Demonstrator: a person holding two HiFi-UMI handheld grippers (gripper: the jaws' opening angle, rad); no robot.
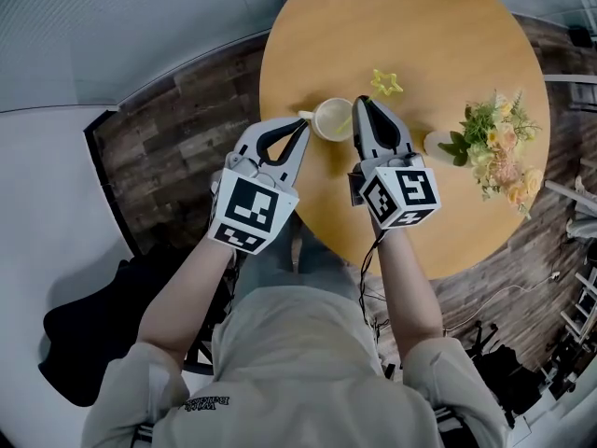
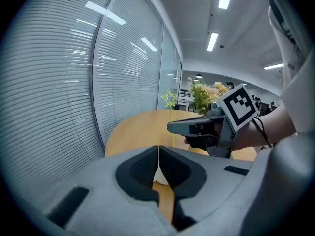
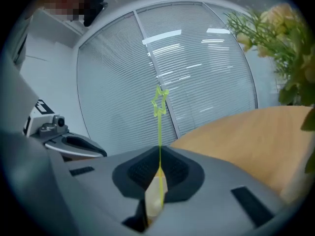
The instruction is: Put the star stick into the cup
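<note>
**A:** Where is the stick (image 3: pixel 159 107)?

**B:** In the right gripper (image 3: pixel 158 156). Its jaws are pinched on the thin shaft, and the star end stands up above them. From the head view the star shows just past the cup (image 1: pixel 332 119), towards the table's (image 1: pixel 420 26) middle.

**A:** And the cup?

**B:** It stands upright on the wood, near the near-left edge. The right gripper is just beside it on the right.

**A:** What about the left gripper (image 1: pixel 304 124)?

**B:** Its jaws are drawn together with no gap between them. The tips are at the cup's small handle. A bit of white shows in the hollow behind the pads, but I cannot tell whether they pinch the handle.

**A:** Anything else on the table?

**B:** Flowers (image 1: pixel 494 147) by the right edge, well apart from the cup.
</note>
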